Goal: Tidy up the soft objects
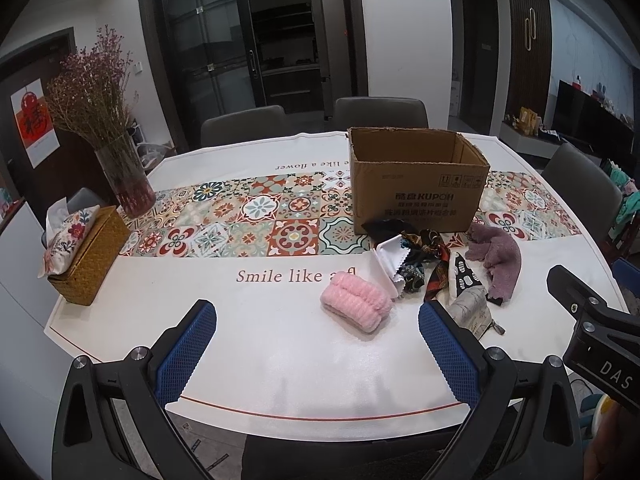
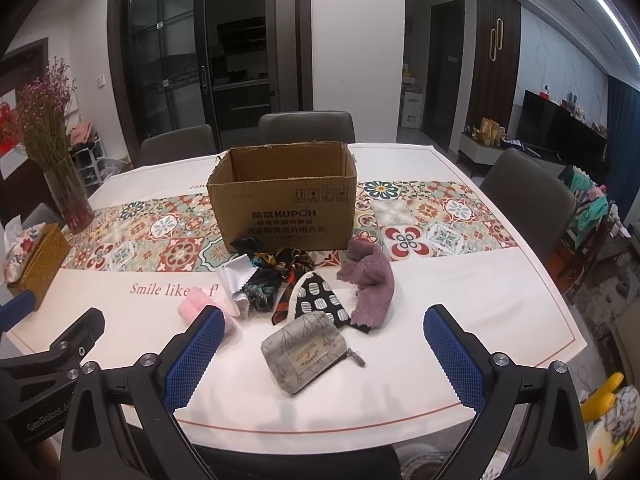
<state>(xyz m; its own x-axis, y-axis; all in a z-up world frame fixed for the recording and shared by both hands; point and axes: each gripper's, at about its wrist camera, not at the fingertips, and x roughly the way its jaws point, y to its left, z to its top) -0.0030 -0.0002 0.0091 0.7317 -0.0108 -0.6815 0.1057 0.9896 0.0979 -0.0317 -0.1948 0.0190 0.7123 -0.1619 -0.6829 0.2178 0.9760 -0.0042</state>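
Note:
An open cardboard box [image 1: 416,184] [image 2: 286,204] stands on the patterned table runner. In front of it lies a pile of soft items: a pink fluffy roll [image 1: 356,307] [image 2: 196,303], a white cloth [image 1: 390,266] [image 2: 234,280], a dark patterned scarf [image 1: 424,256] [image 2: 280,276], a black-and-white pouch [image 1: 466,276] [image 2: 320,298], a mauve fuzzy cloth [image 1: 498,260] [image 2: 370,280] and a grey zip pouch [image 1: 472,312] [image 2: 306,352]. My left gripper [image 1: 318,320] is open, above the near table edge, left of the pile. My right gripper [image 2: 324,326] is open, with the grey pouch between its fingers' lines.
A glass vase of dried flowers [image 1: 122,176] [image 2: 68,196] and a woven tissue box [image 1: 86,256] [image 2: 38,264] stand at the table's left. Grey chairs [image 1: 380,114] [image 2: 528,196] ring the far and right sides. The white tablecloth [image 1: 280,344] covers the table.

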